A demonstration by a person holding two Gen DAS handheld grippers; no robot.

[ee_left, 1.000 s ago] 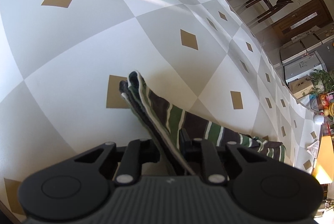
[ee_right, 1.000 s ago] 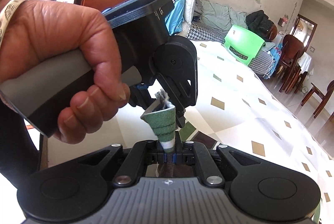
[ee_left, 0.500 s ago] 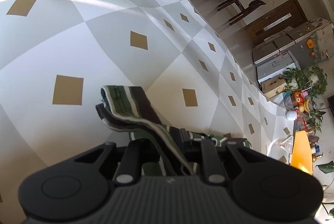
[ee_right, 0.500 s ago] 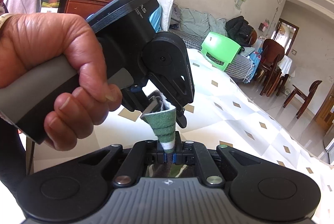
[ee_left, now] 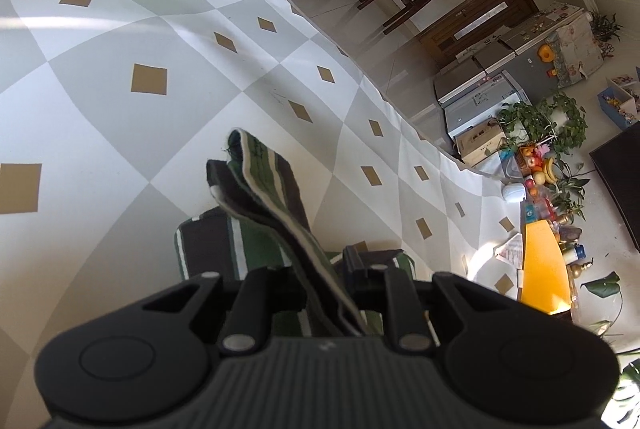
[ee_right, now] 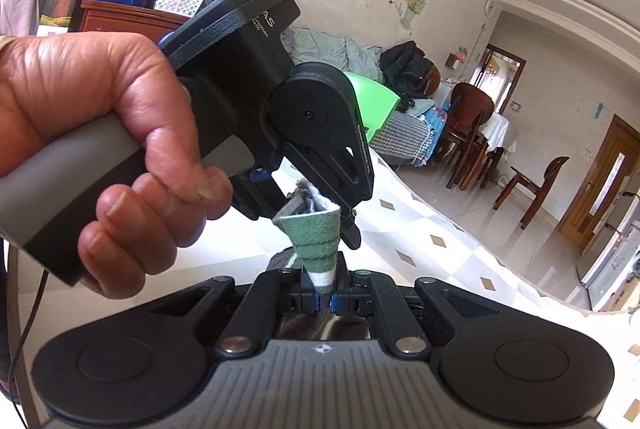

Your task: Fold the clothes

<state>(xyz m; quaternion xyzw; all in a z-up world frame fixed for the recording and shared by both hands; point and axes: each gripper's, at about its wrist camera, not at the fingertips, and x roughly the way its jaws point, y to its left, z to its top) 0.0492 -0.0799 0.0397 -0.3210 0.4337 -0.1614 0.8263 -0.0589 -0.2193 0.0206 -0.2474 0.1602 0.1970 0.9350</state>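
- The table (ee_left: 120, 125) is covered by a cloth with big grey and white diamonds and small brown squares.
- Its far edge curves in front of the room floor.
- One part of a striped garment (ee_left: 208, 241), green, dark and white, lies flat on the cloth near the camera.
- Sunlight makes a bright band across the cloth.
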